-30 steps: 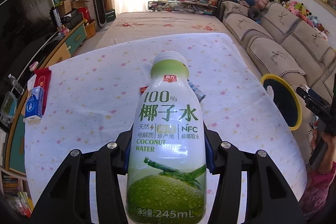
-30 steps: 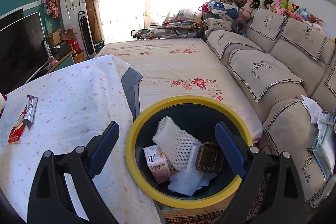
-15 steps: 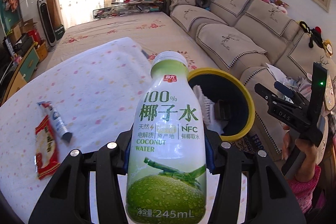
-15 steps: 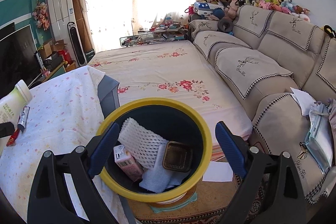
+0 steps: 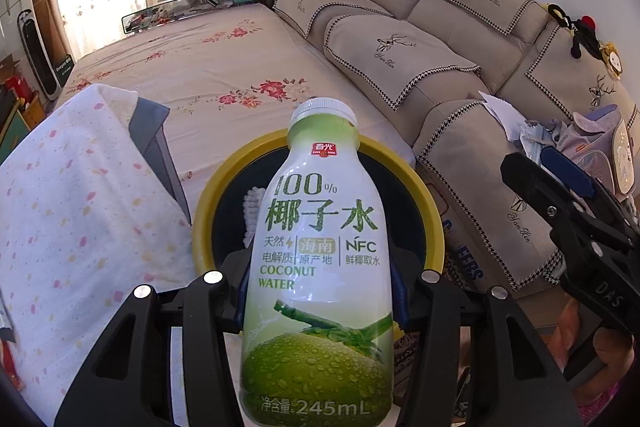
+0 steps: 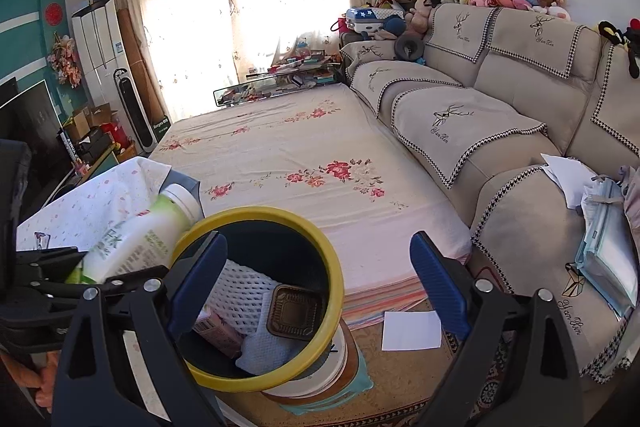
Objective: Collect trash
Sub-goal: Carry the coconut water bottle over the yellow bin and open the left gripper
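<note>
**Coconut water bottle over the bin: what the grip tells you**

Sunlit curtains, a flowered bed (image 6: 304,163) and a beige sofa (image 6: 500,115) fill the room behind your work. Just beside the bed's near corner stands the yellow-rimmed trash bin (image 5: 430,223), and next to it the surface under its dotted cloth (image 5: 80,227).

Your left gripper (image 5: 318,291) is clamped on the coconut water bottle (image 5: 320,267), one blue pad pressing each side of the label at mid-body. The bottle stands along the fingers, white cap on, its neck and cap out over the bin's opening in both views. Whether any liquid remains you cannot tell, since the opaque sleeve hides it.

Judge it as a smooth plastic bottle: light if empty, noticeably heavier if not, with a glossy sleeve that could slide under a loose hold. The walls will likely give a little, so mid-body, where you have it, suits best; the tapered shoulder above would tend to squeeze out of the pads. It should survive a drop without harm.

Your right gripper (image 6: 316,275) stands wide apart and holds nothing, looking down at the bin, where a white foam net (image 6: 244,291), a small brown tray (image 6: 296,311), a pink carton (image 6: 218,331) and a white wipe already lie.
</note>
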Action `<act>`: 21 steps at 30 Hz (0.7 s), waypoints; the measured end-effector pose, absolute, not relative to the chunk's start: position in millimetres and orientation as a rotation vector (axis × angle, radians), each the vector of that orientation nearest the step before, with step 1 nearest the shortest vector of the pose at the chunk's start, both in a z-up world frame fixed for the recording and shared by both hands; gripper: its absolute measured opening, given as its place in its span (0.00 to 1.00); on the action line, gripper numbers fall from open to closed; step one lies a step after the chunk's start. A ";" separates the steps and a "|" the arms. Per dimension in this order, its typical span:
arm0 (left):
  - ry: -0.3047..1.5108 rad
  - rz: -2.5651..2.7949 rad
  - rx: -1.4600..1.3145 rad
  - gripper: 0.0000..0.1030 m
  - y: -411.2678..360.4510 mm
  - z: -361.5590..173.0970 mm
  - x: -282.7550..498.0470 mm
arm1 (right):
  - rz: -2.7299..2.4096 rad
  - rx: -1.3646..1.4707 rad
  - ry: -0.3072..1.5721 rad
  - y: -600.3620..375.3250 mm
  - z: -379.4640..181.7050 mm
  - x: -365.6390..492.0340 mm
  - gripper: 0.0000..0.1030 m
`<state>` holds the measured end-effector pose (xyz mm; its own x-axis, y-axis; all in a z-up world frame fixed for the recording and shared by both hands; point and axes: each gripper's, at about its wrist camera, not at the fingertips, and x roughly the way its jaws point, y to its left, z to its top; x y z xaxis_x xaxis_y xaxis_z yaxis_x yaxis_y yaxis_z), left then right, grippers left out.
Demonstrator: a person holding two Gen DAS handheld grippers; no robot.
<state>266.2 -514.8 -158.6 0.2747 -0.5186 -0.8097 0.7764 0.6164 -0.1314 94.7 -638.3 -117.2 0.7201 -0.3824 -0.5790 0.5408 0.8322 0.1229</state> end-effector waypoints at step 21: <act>0.848 -0.791 0.229 0.82 -432.4 -135.3 274.6 | -0.475 0.278 0.595 -612.0 -116.9 109.2 0.85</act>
<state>274.6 -432.4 -135.3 0.4025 -0.5332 -0.7441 0.7056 0.6985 -0.1189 109.2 -612.0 -116.9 0.7259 -0.3463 -0.5943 0.5028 0.8567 0.1150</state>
